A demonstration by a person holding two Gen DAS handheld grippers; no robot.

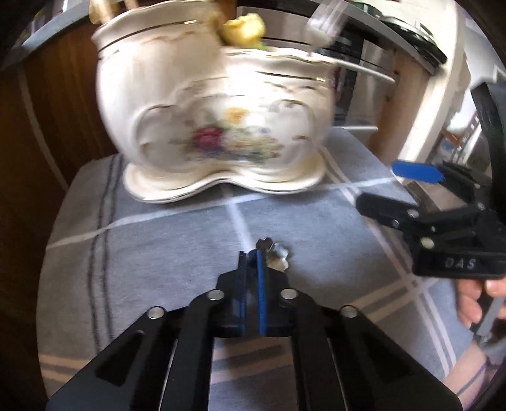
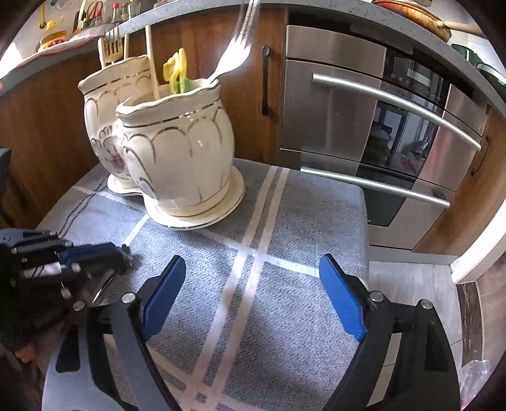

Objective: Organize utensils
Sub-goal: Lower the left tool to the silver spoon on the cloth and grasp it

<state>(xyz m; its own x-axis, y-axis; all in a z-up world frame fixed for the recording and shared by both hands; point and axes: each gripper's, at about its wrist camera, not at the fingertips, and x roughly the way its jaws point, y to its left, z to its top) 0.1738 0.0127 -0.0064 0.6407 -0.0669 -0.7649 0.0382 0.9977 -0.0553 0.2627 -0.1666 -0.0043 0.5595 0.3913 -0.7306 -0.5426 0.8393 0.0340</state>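
A small metal utensil point(image 1: 272, 256) lies on the grey striped cloth point(image 1: 158, 240), pinched at the tips of the left gripper point(image 1: 252, 262). Behind stand 2 ceramic utensil jars point(image 2: 177, 148) holding a fork point(image 2: 232, 60). The right gripper point(image 2: 249, 300) gapes wide, empty.

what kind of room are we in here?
Most likely a home kitchen: a built-in stainless oven under a countertop, wooden cabinets, and a ceramic utensil holder with a fork.
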